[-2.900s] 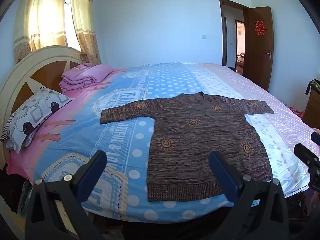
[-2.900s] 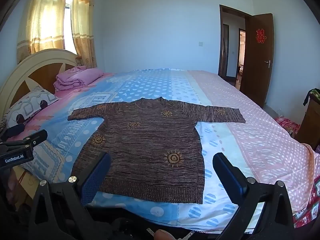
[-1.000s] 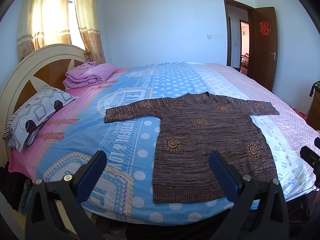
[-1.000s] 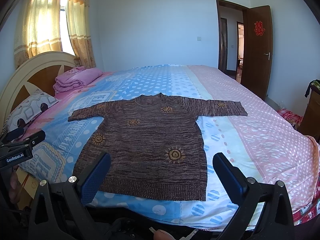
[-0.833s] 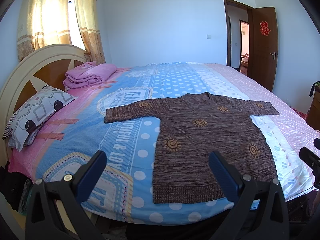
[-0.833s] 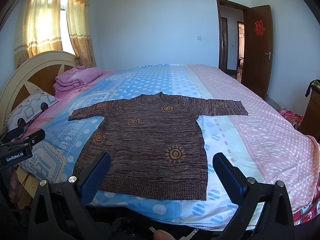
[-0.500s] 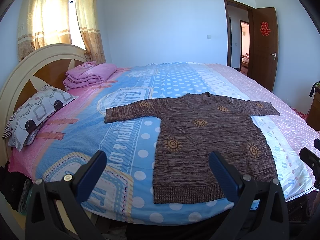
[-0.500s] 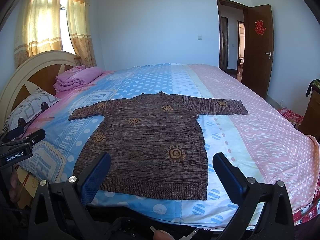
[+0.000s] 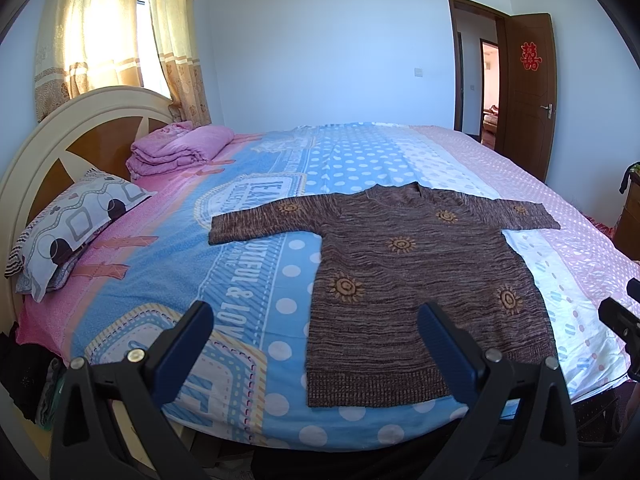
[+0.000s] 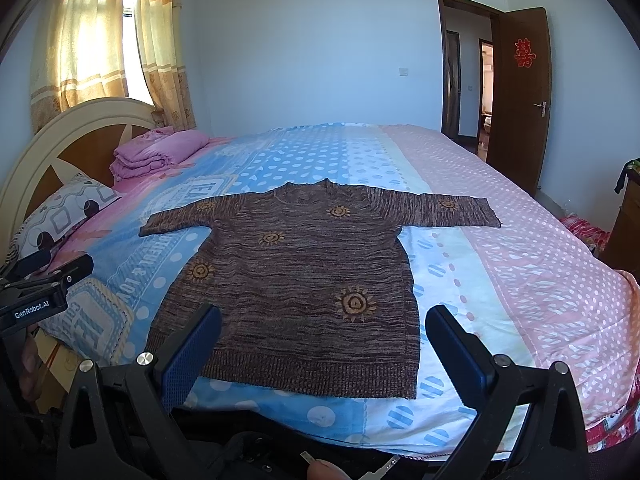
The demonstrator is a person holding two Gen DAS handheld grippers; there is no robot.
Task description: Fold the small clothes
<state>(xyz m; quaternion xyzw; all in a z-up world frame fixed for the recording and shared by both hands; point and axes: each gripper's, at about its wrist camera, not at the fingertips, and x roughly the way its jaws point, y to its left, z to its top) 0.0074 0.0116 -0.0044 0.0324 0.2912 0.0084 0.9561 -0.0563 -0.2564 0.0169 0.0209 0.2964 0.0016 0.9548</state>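
Two grippers, the left gripper (image 9: 312,328) and right gripper (image 10: 322,330), are hovering wide open, holding nothing, before a brown sweater (image 10: 304,276) lying flat on the bed (image 10: 520,264). Pinching the patterned bedsheet (image 9: 248,280) along with the hem risks dragging both.

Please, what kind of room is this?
A home bedroom, most likely: a large bed with a curved headboard, a pillow, and a brown sweater laid flat on it.
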